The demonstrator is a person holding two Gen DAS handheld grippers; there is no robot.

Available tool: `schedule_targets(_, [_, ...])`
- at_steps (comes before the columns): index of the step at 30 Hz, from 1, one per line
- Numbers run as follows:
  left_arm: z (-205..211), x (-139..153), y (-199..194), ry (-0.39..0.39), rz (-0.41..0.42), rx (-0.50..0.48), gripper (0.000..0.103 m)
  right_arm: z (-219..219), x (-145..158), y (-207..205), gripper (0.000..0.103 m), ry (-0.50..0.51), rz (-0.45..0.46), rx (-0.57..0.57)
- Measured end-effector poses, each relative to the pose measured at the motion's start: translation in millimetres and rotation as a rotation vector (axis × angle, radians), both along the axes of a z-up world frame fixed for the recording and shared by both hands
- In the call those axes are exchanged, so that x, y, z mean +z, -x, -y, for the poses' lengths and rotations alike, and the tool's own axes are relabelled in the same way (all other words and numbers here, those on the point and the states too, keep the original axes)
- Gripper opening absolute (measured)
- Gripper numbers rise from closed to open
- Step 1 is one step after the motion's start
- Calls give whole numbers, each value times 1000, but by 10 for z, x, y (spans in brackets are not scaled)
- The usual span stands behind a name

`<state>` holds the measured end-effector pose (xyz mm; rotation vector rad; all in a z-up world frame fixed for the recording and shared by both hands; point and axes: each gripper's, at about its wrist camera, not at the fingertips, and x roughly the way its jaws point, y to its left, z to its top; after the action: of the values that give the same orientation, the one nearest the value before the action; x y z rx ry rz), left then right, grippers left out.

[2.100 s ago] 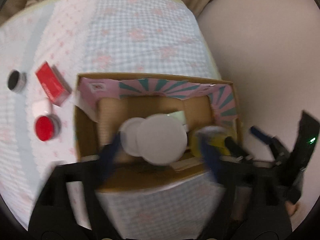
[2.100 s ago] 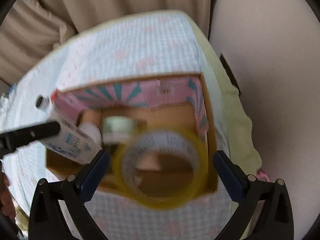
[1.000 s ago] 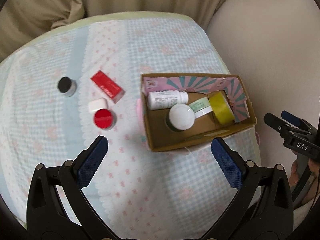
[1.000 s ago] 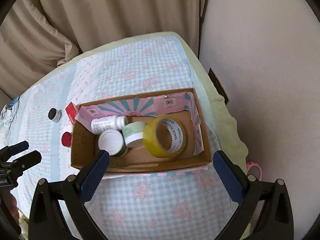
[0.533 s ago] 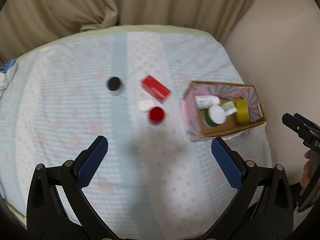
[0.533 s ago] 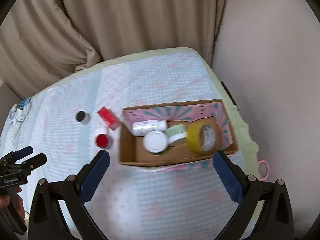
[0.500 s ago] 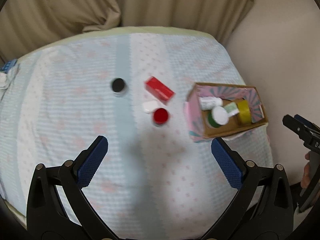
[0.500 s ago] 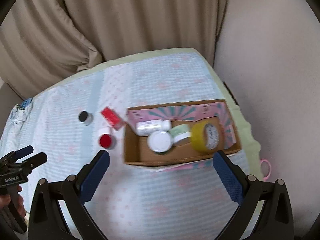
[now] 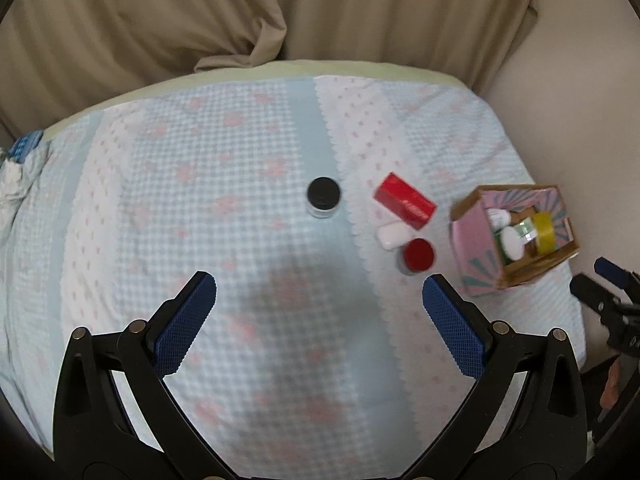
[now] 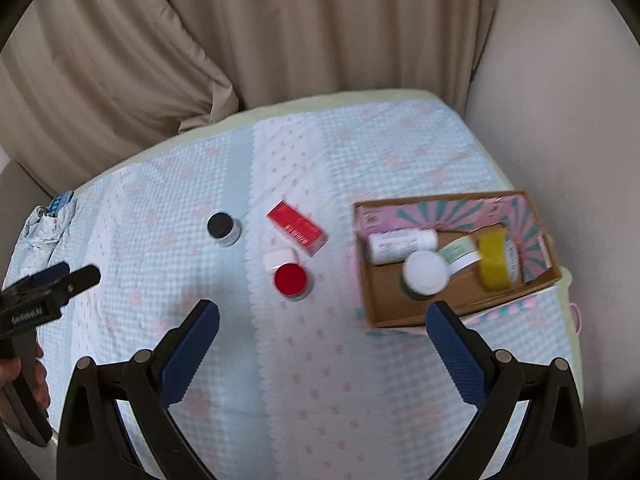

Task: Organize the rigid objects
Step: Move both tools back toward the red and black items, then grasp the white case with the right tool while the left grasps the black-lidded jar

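A cardboard box (image 10: pixel 376 300) with pink lining sits at the table's right end, also in the left wrist view (image 9: pixel 468 232). It holds a white bottle (image 10: pixel 400 245), a white-lidded jar (image 10: pixel 425 271), a green-banded jar (image 10: pixel 460 254) and a yellow tape roll (image 10: pixel 494 260). On the cloth lie a red box (image 10: pixel 297 229), a white case (image 10: pixel 280 259), a red-lidded jar (image 10: pixel 291 280) and a black-lidded jar (image 10: pixel 222 227). My left gripper (image 9: pixel 320 316) and right gripper (image 10: pixel 322 346) are open and empty, high above the table.
The table has a light blue and pink checked cloth (image 9: pixel 200 184). Beige curtains (image 10: pixel 280 32) hang behind it and a pale wall (image 10: pixel 560 100) stands at the right. A blue-white cloth bundle (image 10: pixel 48 224) lies at the left edge.
Both grippers let go of the white-lidded jar and the tape roll in the box, then pulled back and up. The view has shifted left, so the loose items now sit nearer the middle.
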<state>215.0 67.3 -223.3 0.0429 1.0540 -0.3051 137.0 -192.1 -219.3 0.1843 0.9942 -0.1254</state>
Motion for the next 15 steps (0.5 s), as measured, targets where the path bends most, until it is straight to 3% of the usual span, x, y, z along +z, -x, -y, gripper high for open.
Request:
schedule_targets(8, [-31, -439, -577, -36, -39, -27, 103, -394, -494, -391, 103, -10, -90, 48])
schedule_targets(15, [234, -949, -1053, -73, -91, -93, 103, -521, -1019, -963, 103, -2, -173, 104])
